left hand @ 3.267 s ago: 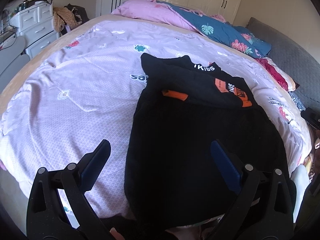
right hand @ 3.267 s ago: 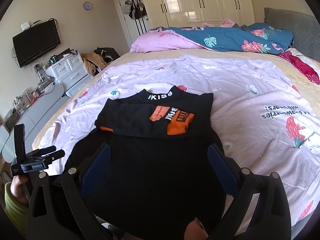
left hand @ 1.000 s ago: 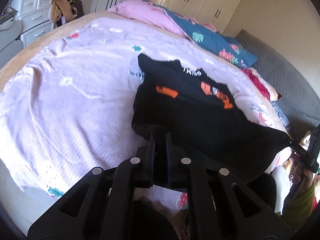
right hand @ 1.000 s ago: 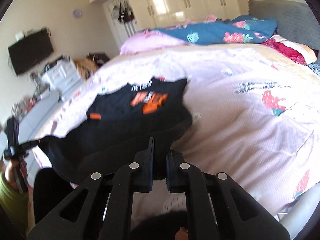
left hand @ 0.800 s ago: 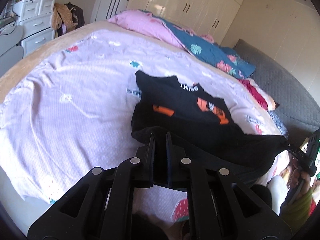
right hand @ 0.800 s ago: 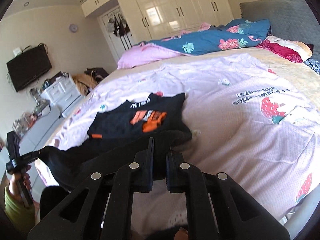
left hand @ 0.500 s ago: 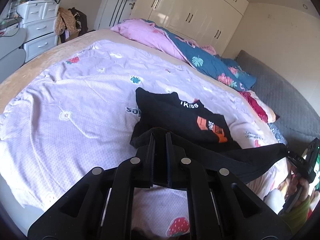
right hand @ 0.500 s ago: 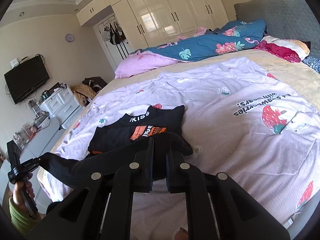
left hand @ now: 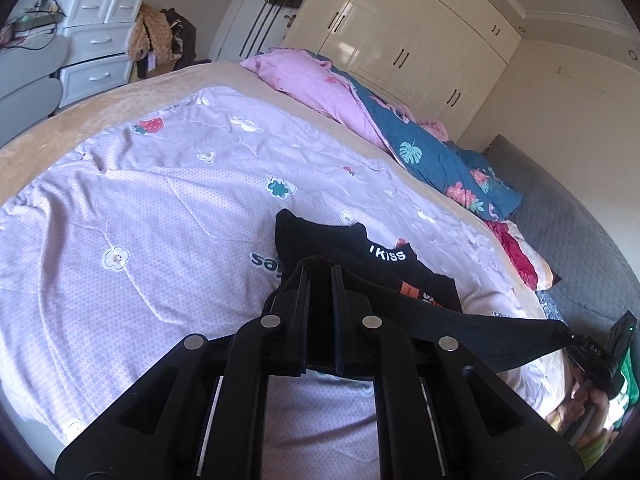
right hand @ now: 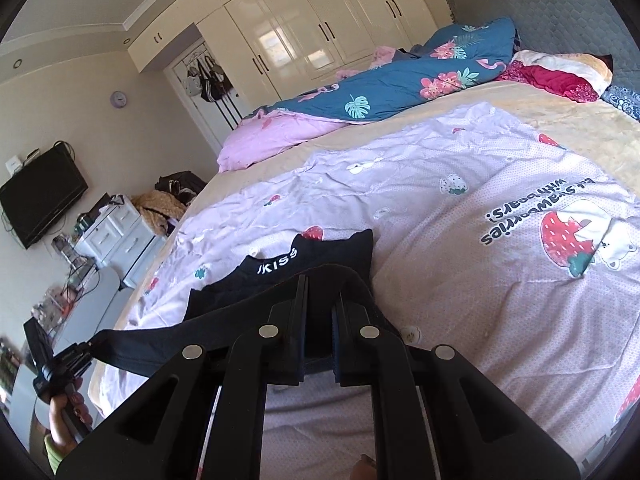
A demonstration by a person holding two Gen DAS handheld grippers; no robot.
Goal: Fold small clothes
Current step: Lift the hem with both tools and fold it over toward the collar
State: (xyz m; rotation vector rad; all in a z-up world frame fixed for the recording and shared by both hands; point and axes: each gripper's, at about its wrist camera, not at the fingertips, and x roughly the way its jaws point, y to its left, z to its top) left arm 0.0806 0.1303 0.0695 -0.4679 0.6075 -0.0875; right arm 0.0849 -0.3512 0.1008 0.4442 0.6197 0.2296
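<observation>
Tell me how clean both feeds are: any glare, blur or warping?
Left wrist view: sharp, sunlit, fisheye bows the bed. Right wrist view: glare on the wardrobe doors, left edge slightly smeared, black shirt shows little detail.

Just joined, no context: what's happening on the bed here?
A person is folding a black garment on a bed with a lilac strawberry-print sheet, a handheld gripper in each hand. The left gripper and the right gripper are each shut on a corner of the garment's near hem, which hangs taut between them above the sheet. The far part, with the white "KISS" lettering at the neckline, lies flat. The hem is over the garment but not yet laid down.
</observation>
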